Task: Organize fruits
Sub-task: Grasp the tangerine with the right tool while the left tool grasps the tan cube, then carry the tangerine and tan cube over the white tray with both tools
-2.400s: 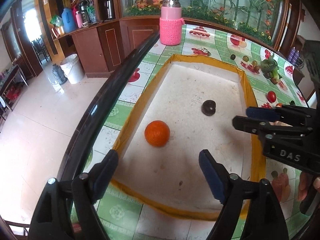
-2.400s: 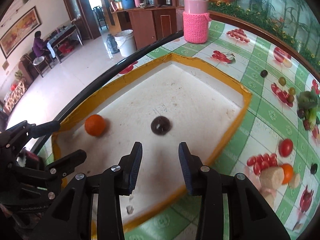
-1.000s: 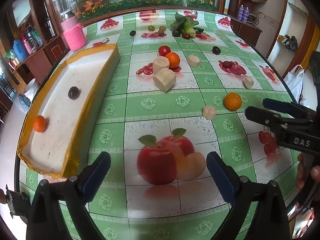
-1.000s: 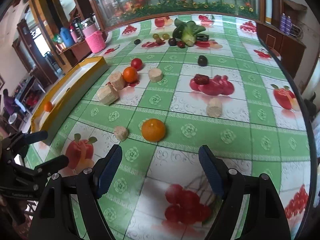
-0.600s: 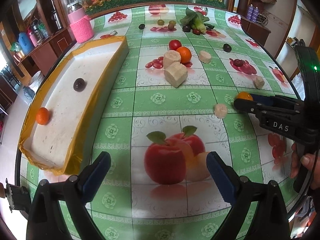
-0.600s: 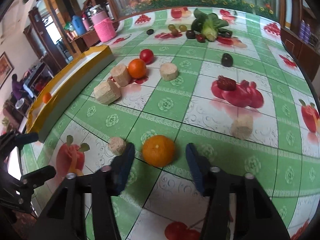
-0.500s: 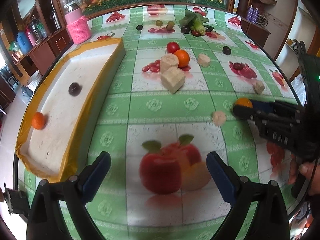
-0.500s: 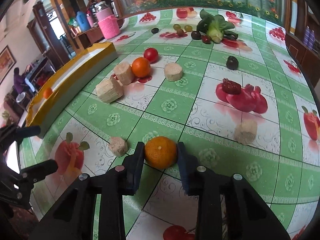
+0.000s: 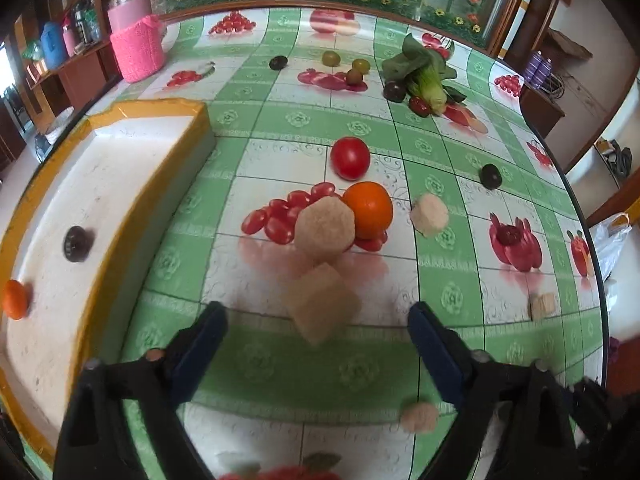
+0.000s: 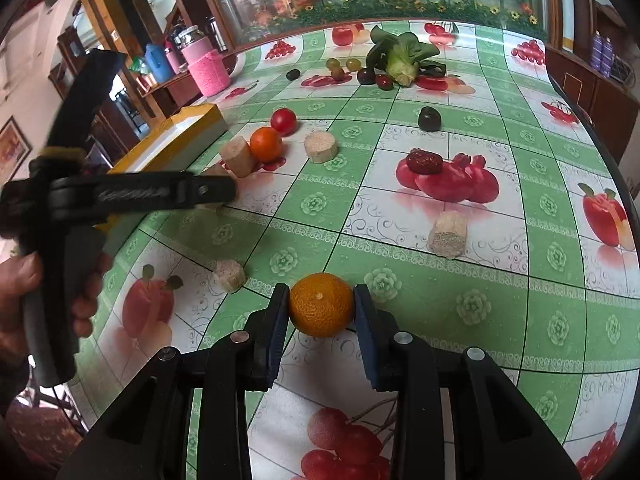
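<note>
I see the table (image 10: 460,248) under its green fruit-print cloth filling both views. At 9 o'clock in my left view sits the tray (image 9: 136,112), white inside with a yellow rim; it holds 1 small orange (image 9: 14,299) at its near end and 1 dark fruit (image 9: 77,243) further up.

My left gripper (image 9: 316,332) has its jaws apart, though they have just been closing in, and nothing is pressed between them. A tan block (image 9: 322,306) lies blurred between the fingers, at 12 o'clock from the gripper. A second block (image 9: 325,229) sits beyond it, touching an orange (image 9: 370,209), with a tomato (image 9: 350,158) further off at 12 o'clock.

My right gripper (image 10: 321,312) is clamped on a mandarin (image 10: 321,305), a pad pressed against each side. I cannot tell whether the fruit rests on the cloth. In that view the left gripper crosses at 9 o'clock, held in a hand (image 10: 24,300).

A leafy green (image 10: 400,58) lies at the table's far end, at 12 o'clock, with small grapes (image 10: 340,66) beside it. A dark plum (image 10: 429,118) sits at 1 o'clock, and a short tan plug (image 10: 229,275) lies just beside my right gripper at 10 o'clock.
</note>
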